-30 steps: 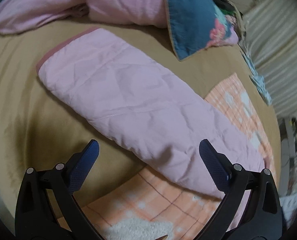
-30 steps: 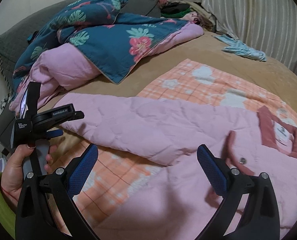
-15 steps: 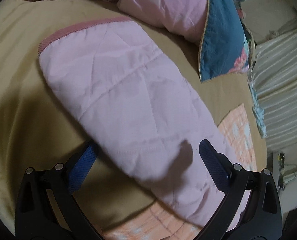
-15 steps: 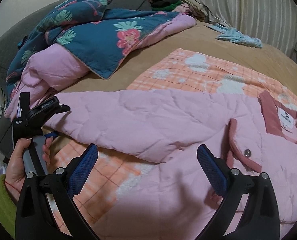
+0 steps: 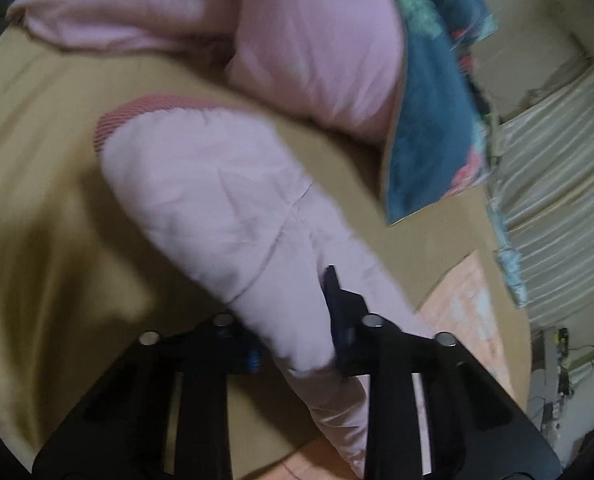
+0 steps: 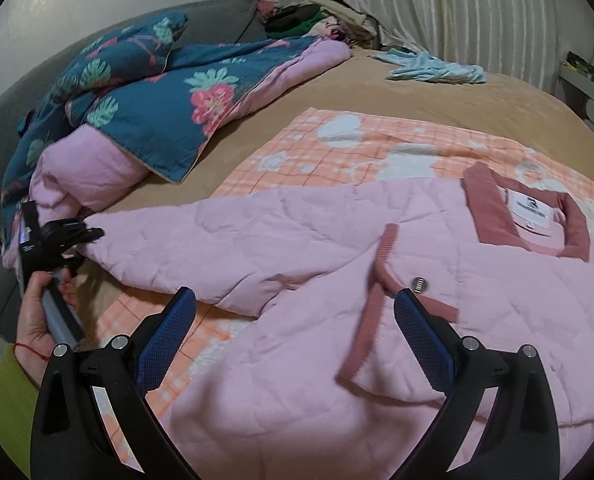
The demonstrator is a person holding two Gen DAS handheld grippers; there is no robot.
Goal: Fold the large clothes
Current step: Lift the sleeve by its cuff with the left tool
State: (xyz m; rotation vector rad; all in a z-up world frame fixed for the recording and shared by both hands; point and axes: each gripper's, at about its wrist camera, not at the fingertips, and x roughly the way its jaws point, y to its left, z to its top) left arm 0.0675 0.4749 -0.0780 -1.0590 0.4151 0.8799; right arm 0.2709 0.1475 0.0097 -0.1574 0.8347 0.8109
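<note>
The pink jacket (image 6: 377,280) lies spread on the bed (image 6: 417,92). The left gripper (image 5: 297,332) has just closed, apparently pinching the sleeve (image 5: 217,200); the right gripper (image 6: 293,328) hovers with fingers spread. Carry the sleeve flat across the chest.

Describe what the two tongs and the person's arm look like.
Both tongs have black plastic frames with silver rivets and blue textured pads. The right tongs show this best. The left tongs carry a white-lettered label on their black body. The left hand wears a red wrist string and a yellow-green sleeve.
</note>
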